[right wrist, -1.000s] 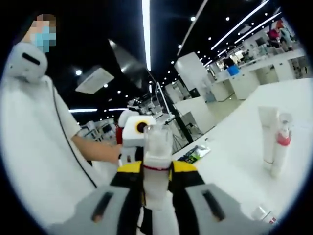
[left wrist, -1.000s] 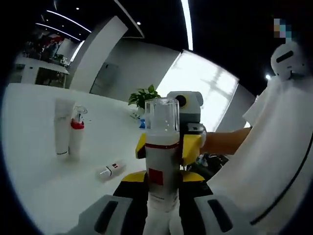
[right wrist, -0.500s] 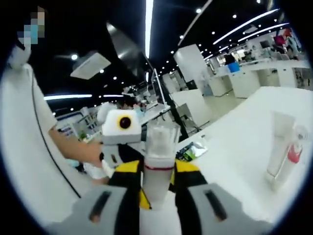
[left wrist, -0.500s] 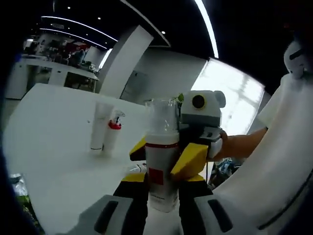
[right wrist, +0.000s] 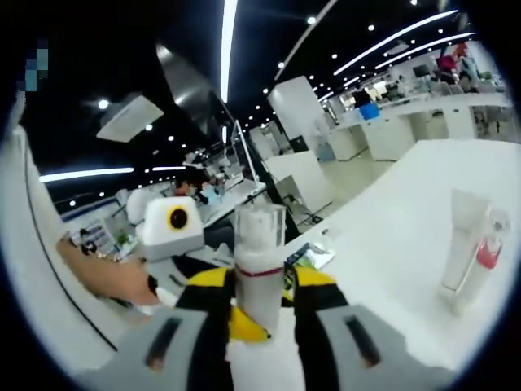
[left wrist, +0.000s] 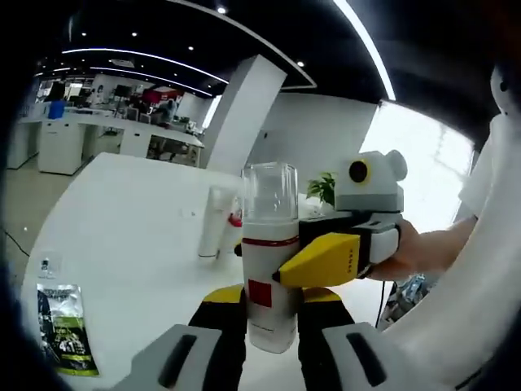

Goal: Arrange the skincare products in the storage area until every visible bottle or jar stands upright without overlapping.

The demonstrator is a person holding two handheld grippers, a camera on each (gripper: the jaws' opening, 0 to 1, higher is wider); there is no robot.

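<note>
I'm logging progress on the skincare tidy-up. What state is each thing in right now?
White bottle with clear cap: upright, lifted, gripped from both sides.
Left gripper: shut on the bottle.
Right gripper: shut on the bottle.
White tube: standing upright on the table.
Red-collared spray bottle: standing upright beside the tube.
Green sachet: lying flat on the table.

White tabletop [left wrist: 122, 236] spans left and centre of left gripper view. White tube [left wrist: 215, 232] upright at mid-frame, red-collared spray bottle [left wrist: 234, 232] just beside it on right. Green-printed sachet [left wrist: 65, 327] flat at lower left. Right gripper view: same tube-and-bottle pair at right edge, sachet near centre.
</note>
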